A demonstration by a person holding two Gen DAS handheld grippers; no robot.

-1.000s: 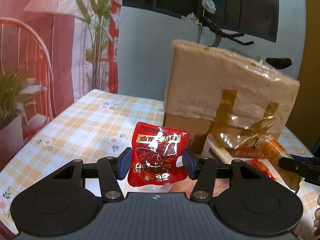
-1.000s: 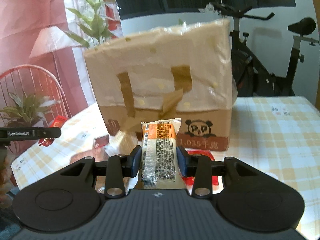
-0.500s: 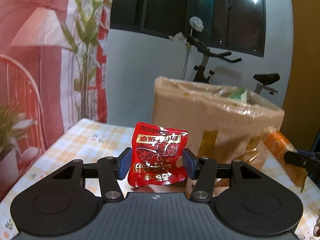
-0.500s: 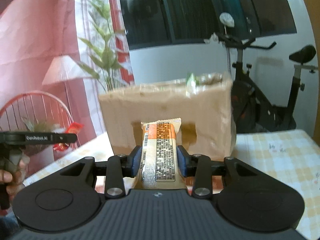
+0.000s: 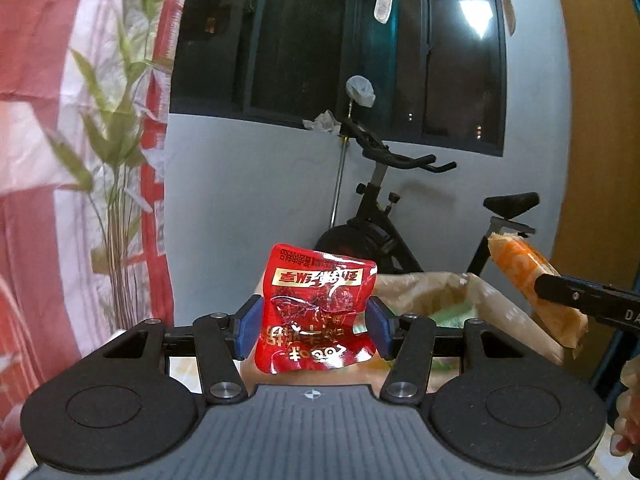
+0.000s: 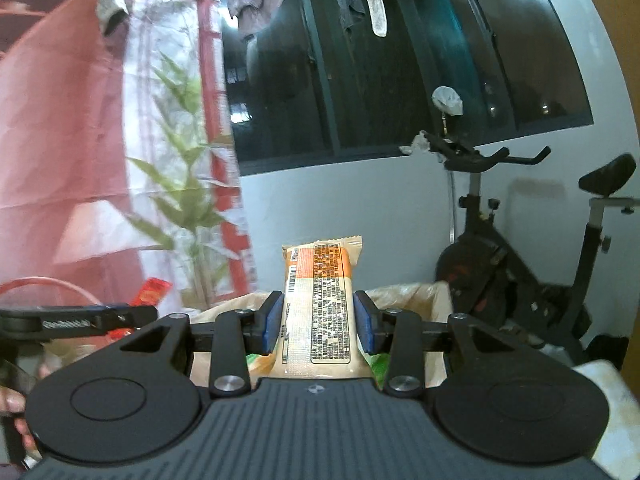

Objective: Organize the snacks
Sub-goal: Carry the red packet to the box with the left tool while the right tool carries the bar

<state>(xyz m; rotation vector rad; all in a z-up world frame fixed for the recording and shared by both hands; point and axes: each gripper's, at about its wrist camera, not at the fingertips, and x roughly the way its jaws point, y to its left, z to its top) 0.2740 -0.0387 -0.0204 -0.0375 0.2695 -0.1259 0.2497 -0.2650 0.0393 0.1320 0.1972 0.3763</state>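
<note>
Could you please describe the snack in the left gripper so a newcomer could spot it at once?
In front of the exercise bike, above the open box, the left gripper pinches a crinkled red packet. Unlike the orange bar beside it, it is glossy red with gold lettering.

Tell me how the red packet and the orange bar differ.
The red packet is squat, glossy and crumpled; the orange bar is long, narrow and smooth.
The packet is red with gold print; the bar is orange and cream, showing a block of black text and a barcode.
The packet sits in the left claw, the bar in the right claw.
Both are sealed snacks, clamped upright above the open box.
</note>
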